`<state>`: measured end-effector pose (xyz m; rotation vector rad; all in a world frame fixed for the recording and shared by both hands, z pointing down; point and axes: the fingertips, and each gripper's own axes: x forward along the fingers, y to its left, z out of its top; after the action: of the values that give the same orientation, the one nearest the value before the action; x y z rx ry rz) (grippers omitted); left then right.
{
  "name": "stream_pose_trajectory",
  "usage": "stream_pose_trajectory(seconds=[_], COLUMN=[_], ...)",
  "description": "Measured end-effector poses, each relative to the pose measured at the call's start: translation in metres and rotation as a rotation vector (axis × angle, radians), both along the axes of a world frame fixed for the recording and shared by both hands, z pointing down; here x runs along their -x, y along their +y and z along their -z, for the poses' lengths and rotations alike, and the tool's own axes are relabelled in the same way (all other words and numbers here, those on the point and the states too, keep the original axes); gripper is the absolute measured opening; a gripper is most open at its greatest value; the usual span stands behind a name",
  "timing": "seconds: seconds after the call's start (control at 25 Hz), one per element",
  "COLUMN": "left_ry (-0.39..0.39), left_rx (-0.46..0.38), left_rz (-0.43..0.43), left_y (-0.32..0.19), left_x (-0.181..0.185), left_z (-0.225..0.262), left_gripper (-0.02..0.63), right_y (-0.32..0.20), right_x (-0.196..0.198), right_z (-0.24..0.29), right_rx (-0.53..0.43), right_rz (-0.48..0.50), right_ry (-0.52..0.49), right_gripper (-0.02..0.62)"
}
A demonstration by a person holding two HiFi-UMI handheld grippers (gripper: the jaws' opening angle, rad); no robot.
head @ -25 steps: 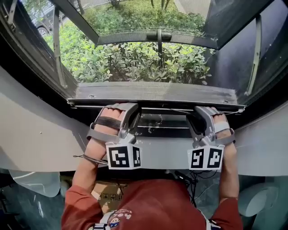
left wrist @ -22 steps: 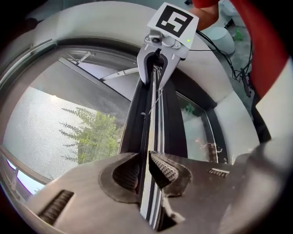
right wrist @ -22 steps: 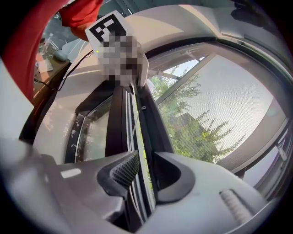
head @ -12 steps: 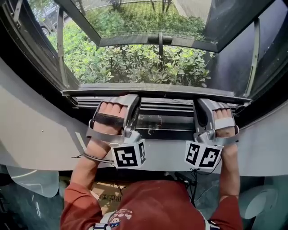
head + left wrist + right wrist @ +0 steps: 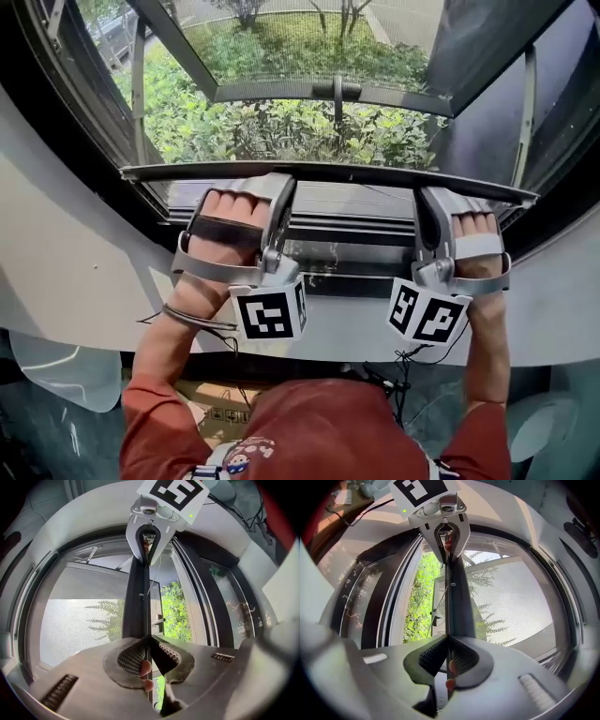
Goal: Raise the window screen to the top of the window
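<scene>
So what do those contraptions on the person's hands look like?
Two grey plastic two-jaw grippers, left gripper and right gripper, each with a white cube of black square markers. A dark strap on the left, a pale strap on the right. Rust-red sleeves; thin black cables.

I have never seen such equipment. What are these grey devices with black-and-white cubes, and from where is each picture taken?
A person holds a two-finger gripper in each hand; the cubes are part of them. One picture comes from a camera on the person's head, looking down; the other two from cameras on the grippers. The left gripper and the right gripper have just been closing their fingers and now clamp the bottom bar of the window screen.
</scene>
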<state>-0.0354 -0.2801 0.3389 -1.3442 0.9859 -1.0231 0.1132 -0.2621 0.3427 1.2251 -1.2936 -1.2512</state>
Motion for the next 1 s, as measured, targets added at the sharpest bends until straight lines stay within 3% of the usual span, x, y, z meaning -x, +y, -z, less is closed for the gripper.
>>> stream_pose_trajectory(seconds=[1.0], left_ry=[0.005], left_rx=[-0.264], left_rz=[0.034], left_y=[-0.004], left_x=[0.001], left_z=[0.141], left_gripper=[0.048], right_y=[-0.006], right_x=[0.001], right_z=[0.139], right_rx=[-0.26], right_rz=[-0.058], right_ry=[0.138], right_gripper=[0.043])
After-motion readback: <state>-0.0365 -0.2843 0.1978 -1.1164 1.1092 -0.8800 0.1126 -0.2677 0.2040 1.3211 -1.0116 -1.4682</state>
